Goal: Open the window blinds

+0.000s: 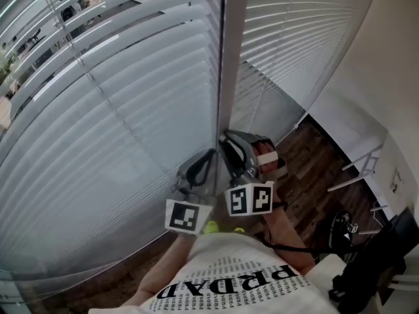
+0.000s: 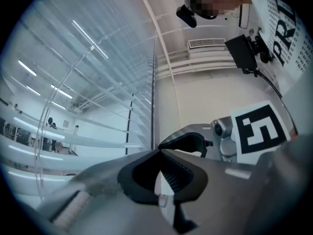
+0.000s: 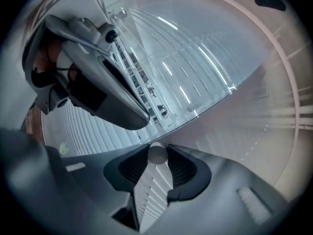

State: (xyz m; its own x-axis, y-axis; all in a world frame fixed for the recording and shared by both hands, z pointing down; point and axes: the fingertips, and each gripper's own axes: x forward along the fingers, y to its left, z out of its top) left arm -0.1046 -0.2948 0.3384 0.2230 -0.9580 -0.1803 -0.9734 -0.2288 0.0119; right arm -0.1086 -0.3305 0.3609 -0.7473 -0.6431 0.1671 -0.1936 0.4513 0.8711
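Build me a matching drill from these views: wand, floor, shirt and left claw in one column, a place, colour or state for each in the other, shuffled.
1. wand
2. floor
3. shirt
4. left claw

A. dark wood planks
B. tips together
C. white with black lettering
D. between the tips of the right claw

Pairs: 1-D, 2-A, 3-C, 4-B
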